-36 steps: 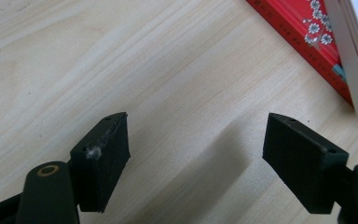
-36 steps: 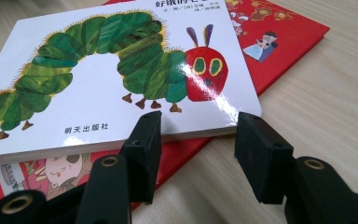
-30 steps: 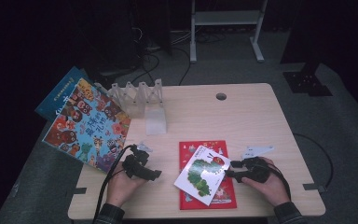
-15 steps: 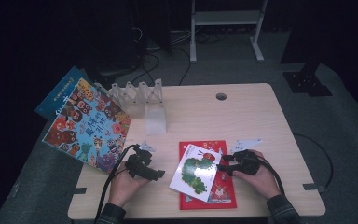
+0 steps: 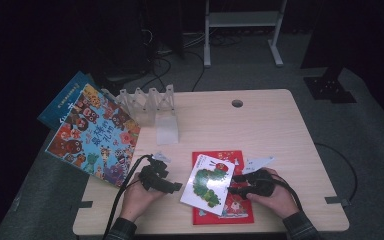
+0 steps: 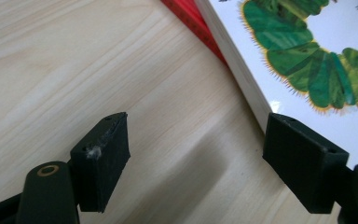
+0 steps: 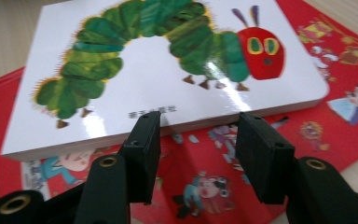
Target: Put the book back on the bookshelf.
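A white board book with a green caterpillar (image 5: pixel 209 182) lies askew on a flat red picture book (image 5: pixel 232 212) near the table's front edge. My right gripper (image 5: pixel 236 183) sits at the white book's right side. In the right gripper view its jaws (image 7: pixel 200 149) stand apart over the red book (image 7: pixel 214 186), their tips just short of the white book's (image 7: pixel 158 79) near edge, and nothing is between them. My left gripper (image 5: pixel 174 186) rests on bare wood to the left of the books. It (image 6: pixel 200 158) is open, with its right jaw in front of the white book's (image 6: pixel 307 60) corner.
A large colourful book (image 5: pixel 95 135) overhangs the table's left edge on top of a blue one (image 5: pixel 65 100). Behind it stand a clear slotted rack (image 5: pixel 147 100) and a clear box (image 5: pixel 166 127). The wooden table (image 5: pixel 260 125) has a cable hole (image 5: pixel 237 103) at the back.
My right hand and gripper have moved left up to the white book, and the book has slid a little to the left. The left gripper has stayed put.
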The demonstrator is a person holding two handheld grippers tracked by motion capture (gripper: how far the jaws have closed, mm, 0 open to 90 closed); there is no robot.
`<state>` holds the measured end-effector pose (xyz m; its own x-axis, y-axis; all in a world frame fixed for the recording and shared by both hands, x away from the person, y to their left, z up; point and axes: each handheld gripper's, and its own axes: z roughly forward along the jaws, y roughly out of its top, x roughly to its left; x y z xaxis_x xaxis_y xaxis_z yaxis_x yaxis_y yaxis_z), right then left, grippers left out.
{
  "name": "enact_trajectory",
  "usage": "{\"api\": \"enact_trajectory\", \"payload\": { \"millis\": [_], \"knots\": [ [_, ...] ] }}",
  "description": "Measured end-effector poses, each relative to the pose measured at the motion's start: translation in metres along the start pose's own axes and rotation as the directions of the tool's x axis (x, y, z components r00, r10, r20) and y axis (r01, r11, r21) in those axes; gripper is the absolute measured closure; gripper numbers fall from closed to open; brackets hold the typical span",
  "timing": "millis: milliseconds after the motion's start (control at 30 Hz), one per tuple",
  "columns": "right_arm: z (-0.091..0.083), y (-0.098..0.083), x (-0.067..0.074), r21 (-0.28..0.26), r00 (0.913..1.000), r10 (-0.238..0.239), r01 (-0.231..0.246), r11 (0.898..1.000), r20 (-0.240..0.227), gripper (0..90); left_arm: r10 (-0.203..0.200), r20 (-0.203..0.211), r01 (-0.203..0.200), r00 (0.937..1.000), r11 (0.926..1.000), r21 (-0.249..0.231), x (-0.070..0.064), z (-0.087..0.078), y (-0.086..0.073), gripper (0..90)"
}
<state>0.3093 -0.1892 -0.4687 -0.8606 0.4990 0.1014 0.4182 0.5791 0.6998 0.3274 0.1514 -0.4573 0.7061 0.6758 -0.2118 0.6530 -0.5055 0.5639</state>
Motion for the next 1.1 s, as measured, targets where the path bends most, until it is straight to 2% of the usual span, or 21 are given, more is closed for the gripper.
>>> {"api": "enact_trajectory", "payload": {
  "millis": [367,533,800,1100],
  "knots": [
    [0.006,0.004,0.005,-0.005,0.9991,-0.03,0.03,1.0,-0.03,48.5,0.012,0.03,-0.012,0.9995,0.9999,0.0,-0.002,0.008,0.009,19.8],
    [0.011,0.008,0.008,-0.003,0.9986,-0.046,0.046,0.999,-0.027,47.9,0.022,0.054,-0.022,0.9983,0.9997,0.008,-0.004,0.012,0.012,18.5],
    [0.016,0.012,0.016,0.001,0.9976,-0.067,0.067,0.998,-0.019,45.6,0.006,0.105,-0.007,0.9945,0.9999,0.012,-0.005,0.019,0.014,17.3],
    [0.02,0.015,0.022,0.003,0.9964,-0.084,0.084,0.996,-0.014,43.0,0.002,0.143,-0.008,0.9897,0.9992,0.038,-0.007,0.027,0.018,11.2]
  ]
}}
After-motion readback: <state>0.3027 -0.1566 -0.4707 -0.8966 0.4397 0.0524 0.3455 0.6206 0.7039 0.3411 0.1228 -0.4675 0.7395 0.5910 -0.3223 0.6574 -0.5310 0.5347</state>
